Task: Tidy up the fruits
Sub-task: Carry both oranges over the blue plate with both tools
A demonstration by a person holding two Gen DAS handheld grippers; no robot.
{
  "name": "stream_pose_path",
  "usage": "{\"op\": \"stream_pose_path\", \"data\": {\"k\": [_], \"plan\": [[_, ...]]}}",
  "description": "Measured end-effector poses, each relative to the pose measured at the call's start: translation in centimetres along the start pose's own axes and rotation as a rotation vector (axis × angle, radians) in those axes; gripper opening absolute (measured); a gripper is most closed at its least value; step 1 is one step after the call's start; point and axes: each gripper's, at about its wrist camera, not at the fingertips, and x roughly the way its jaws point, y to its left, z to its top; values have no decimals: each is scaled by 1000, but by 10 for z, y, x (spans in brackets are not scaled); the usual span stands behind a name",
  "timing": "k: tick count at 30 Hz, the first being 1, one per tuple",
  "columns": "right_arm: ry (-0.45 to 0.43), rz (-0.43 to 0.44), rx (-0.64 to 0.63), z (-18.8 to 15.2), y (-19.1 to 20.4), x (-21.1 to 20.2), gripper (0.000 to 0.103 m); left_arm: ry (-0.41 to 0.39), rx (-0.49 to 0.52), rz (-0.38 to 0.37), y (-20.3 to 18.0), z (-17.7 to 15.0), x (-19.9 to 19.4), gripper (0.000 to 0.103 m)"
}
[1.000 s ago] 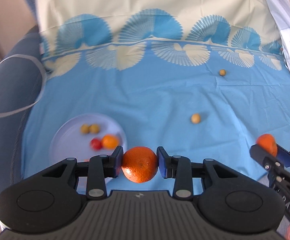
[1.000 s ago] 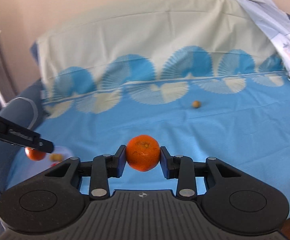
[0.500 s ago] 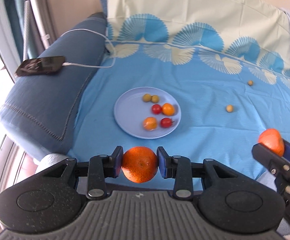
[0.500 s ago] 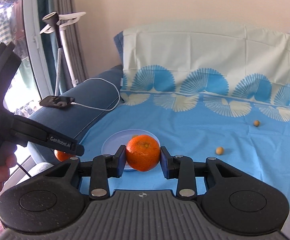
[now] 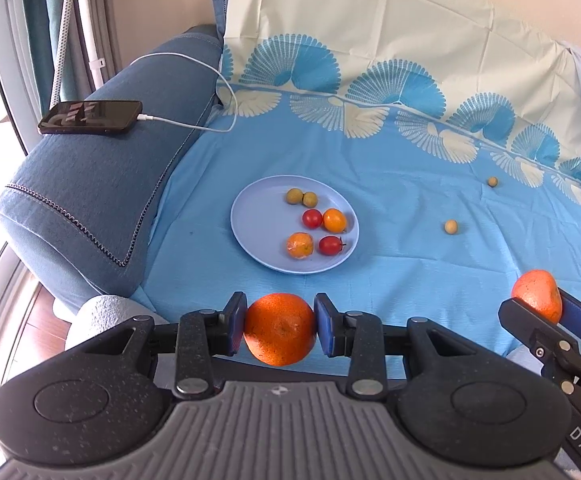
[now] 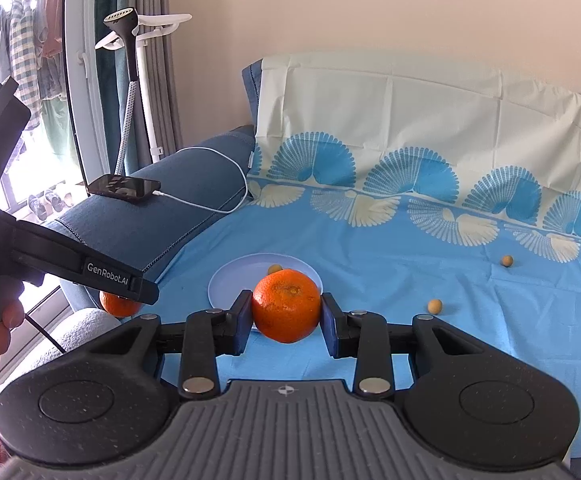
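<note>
My left gripper (image 5: 280, 329) is shut on an orange (image 5: 279, 334), held above the sofa's front edge, short of the pale blue plate (image 5: 258, 220). The plate holds two green fruits, two red tomatoes and two small orange fruits. My right gripper (image 6: 286, 318) is shut on a second orange (image 6: 286, 305), with the plate (image 6: 226, 284) just beyond it. The right gripper with its orange (image 5: 538, 295) also shows at the right in the left wrist view. Two small yellow fruits (image 5: 451, 227) (image 5: 492, 181) lie loose on the blue sheet.
A phone (image 5: 90, 117) on a white charging cable lies on the blue sofa arm (image 5: 82, 184) at left. A patterned sheet covers the seat and backrest (image 5: 390, 20). A garment steamer stand (image 6: 130, 80) and a window are at far left.
Both grippers have pulled back and turned left with their oranges still held. The plate, sofa arm and phone have come fully into view.
</note>
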Motion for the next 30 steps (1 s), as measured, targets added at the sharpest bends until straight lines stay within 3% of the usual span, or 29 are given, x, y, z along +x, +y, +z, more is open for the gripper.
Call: {"op": "stream_pose_path", "data": {"k": [30], "plan": [[49, 11, -28, -1, 0, 13, 37, 31, -30, -2, 8, 1, 14, 40]]}}
